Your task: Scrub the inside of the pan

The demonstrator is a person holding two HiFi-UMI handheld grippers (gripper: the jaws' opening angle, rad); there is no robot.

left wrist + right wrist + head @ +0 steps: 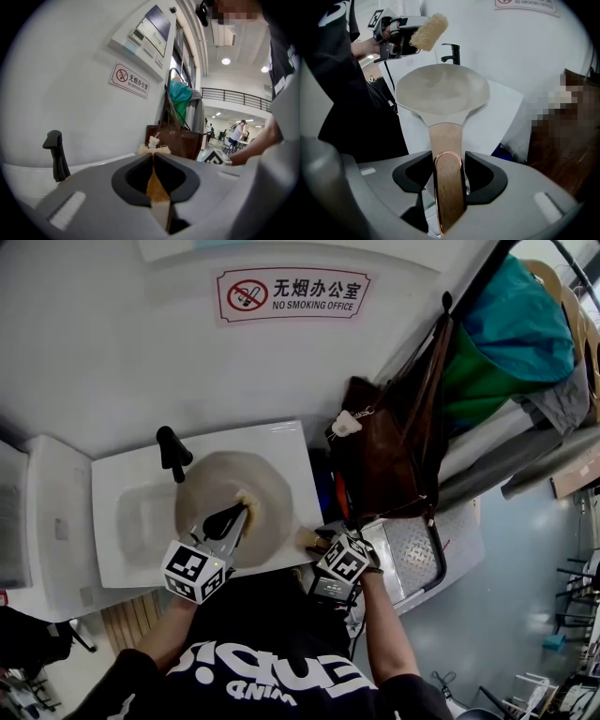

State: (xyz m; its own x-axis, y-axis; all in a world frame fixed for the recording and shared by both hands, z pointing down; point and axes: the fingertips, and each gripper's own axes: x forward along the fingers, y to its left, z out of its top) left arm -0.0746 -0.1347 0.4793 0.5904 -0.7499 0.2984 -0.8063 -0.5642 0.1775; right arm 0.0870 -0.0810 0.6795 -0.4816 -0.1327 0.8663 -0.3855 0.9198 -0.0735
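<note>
**Figure.** The right gripper (449, 165) is clamping the wooden handle (446, 136) of the pan (443, 91), with one jaw pressing on each side of the handle near its end. It is holding the pan out over the white sink (112, 474), in front of the black faucet (452, 52), with the pale inside facing up and toward the person. This placement is probably letting drips fall into the basin while exposing the whole inner surface to the other tool.

The left gripper (412, 37) is pinching a straw-coloured scrubber (429, 29) between closed jaws, and the fibrous end is projecting beyond the tips. In the right gripper view the scrubber is hovering above the pan's left rim, apart from the surface. In the head view it is lying over the pan's interior, where contact cannot be judged.

**Pose.** The right arm is reaching forward from the person's right side, and its gripper is pointing along the handle toward the faucet. The left arm is reaching in from the left with its gripper raised. That gripper is pointing across the pan toward the brown bag (171, 140) hanging beside the sink, not down into the bowl. Judged from this, the scrubber needs tipping downward and lowering onto the inner surface before any scrubbing stroke.
</note>
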